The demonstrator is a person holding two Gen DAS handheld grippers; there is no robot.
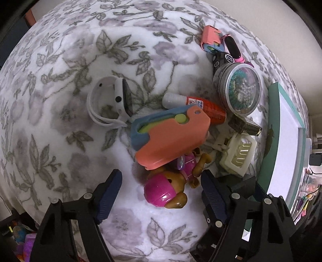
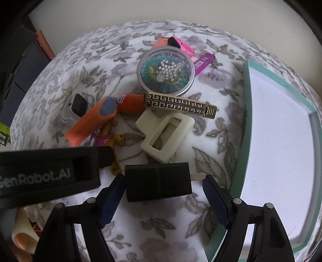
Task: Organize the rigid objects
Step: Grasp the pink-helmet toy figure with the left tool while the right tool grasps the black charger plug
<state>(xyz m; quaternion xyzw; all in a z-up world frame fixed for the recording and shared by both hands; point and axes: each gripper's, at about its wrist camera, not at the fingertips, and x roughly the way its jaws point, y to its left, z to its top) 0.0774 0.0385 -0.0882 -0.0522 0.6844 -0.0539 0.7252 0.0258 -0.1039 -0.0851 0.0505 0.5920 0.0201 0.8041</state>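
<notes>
Left wrist view: a pick-up step is judged to be in hand. The left gripper (image 1: pixel 161 193) is pointed straight down, its jaws apart astride the pink-helmeted dog figure (image 1: pixel 167 193), which lies on the floral blanket (image 1: pixel 60 121) with no pad seen touching it. The right gripper (image 2: pixel 161 198) is tilted steeply down, jaws parted around the black plug adapter (image 2: pixel 159 184). Closing on each, then carrying toward the teal box (image 2: pixel 246 100), is called for next.

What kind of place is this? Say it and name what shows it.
Probably a room in a home, likely a bedroom. The things lie on a soft floral blanket, as on a bed. They are household bits: a toy pup, a white watch, a black charger. A plain wall stands behind.
</notes>
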